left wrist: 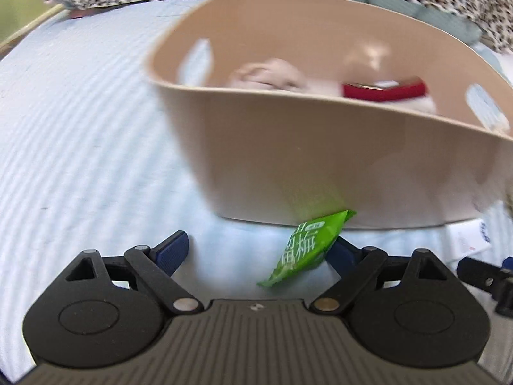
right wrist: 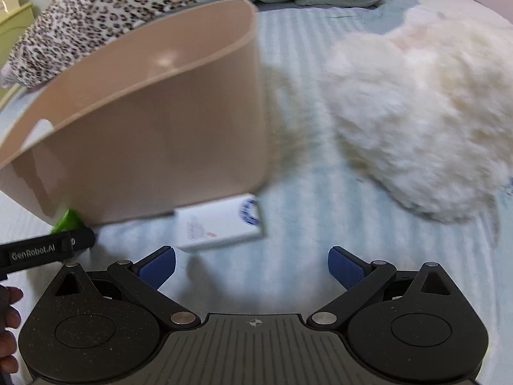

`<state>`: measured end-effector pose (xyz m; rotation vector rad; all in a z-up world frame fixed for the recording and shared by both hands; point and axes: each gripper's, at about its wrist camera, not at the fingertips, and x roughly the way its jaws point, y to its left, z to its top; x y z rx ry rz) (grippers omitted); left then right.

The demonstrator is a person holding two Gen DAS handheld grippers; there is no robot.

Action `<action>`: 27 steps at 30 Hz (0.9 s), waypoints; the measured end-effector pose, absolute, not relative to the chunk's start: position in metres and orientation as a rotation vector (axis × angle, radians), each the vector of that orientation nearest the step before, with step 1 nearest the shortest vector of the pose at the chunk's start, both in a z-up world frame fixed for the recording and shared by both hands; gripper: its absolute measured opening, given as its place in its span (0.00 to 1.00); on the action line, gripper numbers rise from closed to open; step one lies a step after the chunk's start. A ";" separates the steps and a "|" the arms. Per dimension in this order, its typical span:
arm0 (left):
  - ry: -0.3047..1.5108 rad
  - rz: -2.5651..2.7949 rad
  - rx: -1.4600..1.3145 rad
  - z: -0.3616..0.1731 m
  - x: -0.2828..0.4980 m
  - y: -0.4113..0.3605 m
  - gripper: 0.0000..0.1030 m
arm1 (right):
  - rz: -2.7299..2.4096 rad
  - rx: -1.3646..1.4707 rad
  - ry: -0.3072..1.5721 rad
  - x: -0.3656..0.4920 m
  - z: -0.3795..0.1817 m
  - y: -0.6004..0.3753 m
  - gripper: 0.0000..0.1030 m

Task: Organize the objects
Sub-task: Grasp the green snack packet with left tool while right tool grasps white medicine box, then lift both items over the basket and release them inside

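We see the beige basket [left wrist: 320, 147] directly ahead on the striped bedding [left wrist: 80, 128], with a white box [right wrist: 221, 224] at its base and white fluff [right wrist: 416, 122] alongside. Basket contents are blurred, possibly a red item [left wrist: 384, 91]. The left gripper [left wrist: 263, 250] is spread wide, a green packet [left wrist: 307, 247] against its right finger; whether it is gripped we cannot tell. The right gripper [right wrist: 251, 264] is wide, empty.

Soft, even daylight fills both my views, with a pale glare spot inside the beige basket [left wrist: 320, 147]. Motion blur smears the basket and the white fluffy toy [right wrist: 416, 122]. Fisheye bending curves the striped bedsheet [left wrist: 80, 128] toward dark corners.
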<state>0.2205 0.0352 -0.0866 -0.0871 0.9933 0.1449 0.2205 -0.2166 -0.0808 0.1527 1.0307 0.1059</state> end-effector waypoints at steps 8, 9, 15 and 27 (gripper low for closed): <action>0.999 0.079 -0.154 -0.085 0.217 0.065 0.89 | 0.099 0.106 1.016 0.229 -0.089 -0.193 1.00; 0.997 0.073 -0.153 -0.085 0.214 0.063 0.89 | 0.097 0.105 1.011 0.232 -0.090 -0.191 1.00; 0.977 0.057 -0.073 -0.089 0.214 0.051 0.63 | 0.083 0.071 0.978 0.232 -0.091 -0.188 0.86; 0.962 -0.049 -0.061 -0.070 0.192 0.048 0.21 | 0.157 0.030 0.941 0.199 -0.067 -0.184 0.55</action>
